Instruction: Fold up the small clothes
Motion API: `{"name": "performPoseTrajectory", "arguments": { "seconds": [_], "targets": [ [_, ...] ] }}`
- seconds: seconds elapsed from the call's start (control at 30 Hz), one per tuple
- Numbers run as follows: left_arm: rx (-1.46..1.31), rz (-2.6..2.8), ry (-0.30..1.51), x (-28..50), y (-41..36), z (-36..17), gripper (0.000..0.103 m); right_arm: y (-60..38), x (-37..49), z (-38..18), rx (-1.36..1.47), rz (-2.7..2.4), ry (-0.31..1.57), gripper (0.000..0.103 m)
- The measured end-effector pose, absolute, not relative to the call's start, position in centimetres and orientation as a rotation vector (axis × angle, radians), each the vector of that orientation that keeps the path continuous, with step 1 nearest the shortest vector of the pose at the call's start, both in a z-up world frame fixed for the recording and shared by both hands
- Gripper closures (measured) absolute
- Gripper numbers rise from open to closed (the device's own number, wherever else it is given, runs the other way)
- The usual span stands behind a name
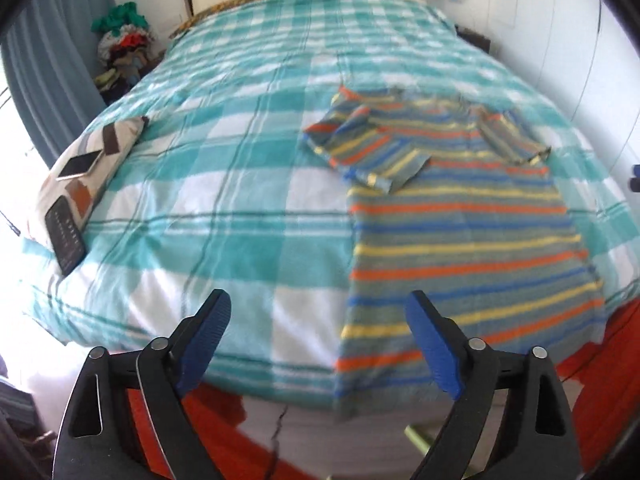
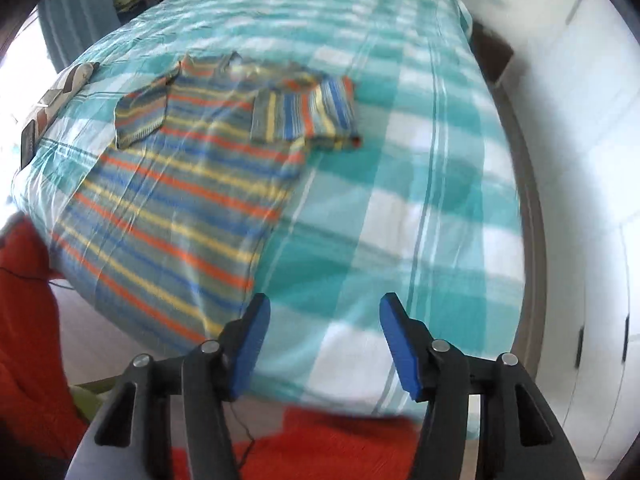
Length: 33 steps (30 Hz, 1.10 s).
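A small striped shirt (image 1: pixel 460 216) in grey, orange, blue and yellow lies flat on the bed, its hem hanging over the near edge and both sleeves folded inward over the chest. The right wrist view shows the same striped shirt (image 2: pixel 180 192) at the left. My left gripper (image 1: pixel 318 306) hovers above the bed's near edge, open, with nothing between its blue pads; the shirt's hem lies just right of it. My right gripper (image 2: pixel 325 308) stands open too, empty, over the checked cover just right of the shirt's lower corner.
The bed (image 1: pixel 240 160) has a teal and white checked cover. A patterned cushion (image 1: pixel 80 184) with a phone and a dark remote lies at its left edge. A heap of clothes (image 1: pixel 124 40) sits in the far left corner. Orange cloth (image 2: pixel 340 440) lies below the bed's near edge.
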<state>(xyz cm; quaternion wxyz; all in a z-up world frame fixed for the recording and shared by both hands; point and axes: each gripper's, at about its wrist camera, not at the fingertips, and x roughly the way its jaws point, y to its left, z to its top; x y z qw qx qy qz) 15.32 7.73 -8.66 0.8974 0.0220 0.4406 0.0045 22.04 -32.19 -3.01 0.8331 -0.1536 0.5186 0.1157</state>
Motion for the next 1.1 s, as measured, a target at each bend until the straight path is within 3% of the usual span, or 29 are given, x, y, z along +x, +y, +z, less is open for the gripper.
{"name": "performPoseTrajectory", "arguments": {
  "seconds": [0.1, 0.17, 0.33, 0.37, 0.4, 0.43, 0.63, 0.73, 0.93, 1.1],
  "targets": [
    [0.010, -0.066, 0.929, 17.1, 4.0, -11.2, 0.011, -28.5, 29.1, -5.5, -0.340, 0.389, 1.042, 0.044],
    [0.065, -0.081, 0.999, 17.1, 1.8, -13.2, 0.016, -25.3, 33.2, -8.9, -0.362, 0.422, 1.050, 0.044],
    [0.229, -0.065, 1.001, 13.9, 1.6, -15.7, 0.015, -20.0, 39.3, -17.1, -0.406, 0.368, 1.093, 0.046],
    [0.224, -0.041, 1.023, 13.7, 2.3, -16.1, 0.015, -20.3, 39.9, -17.8, -0.364, 0.365, 1.104, 0.051],
    [0.189, -0.021, 1.047, 13.8, 3.2, -16.3, 0.016, -21.5, 40.4, -17.7, -0.286, 0.359, 1.104, 0.082],
    [0.133, -0.011, 1.058, 14.0, 4.2, -16.2, 0.016, -23.3, 40.6, -17.0, -0.216, 0.317, 1.098, 0.097],
    [-0.043, 0.016, 1.052, 14.4, 6.9, -15.8, 0.015, -40.3, 39.4, -10.2, 0.174, -0.013, 0.924, 0.097],
    [-0.068, 0.000, 1.084, 14.8, 6.6, -16.5, 0.015, -48.2, 37.4, -10.1, 0.285, -0.174, 0.935, 0.097],
    [0.001, -0.006, 1.083, 14.6, 4.9, -16.7, 0.015, -52.8, 34.0, -12.1, 0.489, -0.221, 0.951, 0.097],
    [0.009, 0.015, 1.083, 14.5, 5.1, -16.6, 0.015, -54.1, 32.2, -11.7, 0.491, -0.343, 0.947, 0.098]
  ]
}}
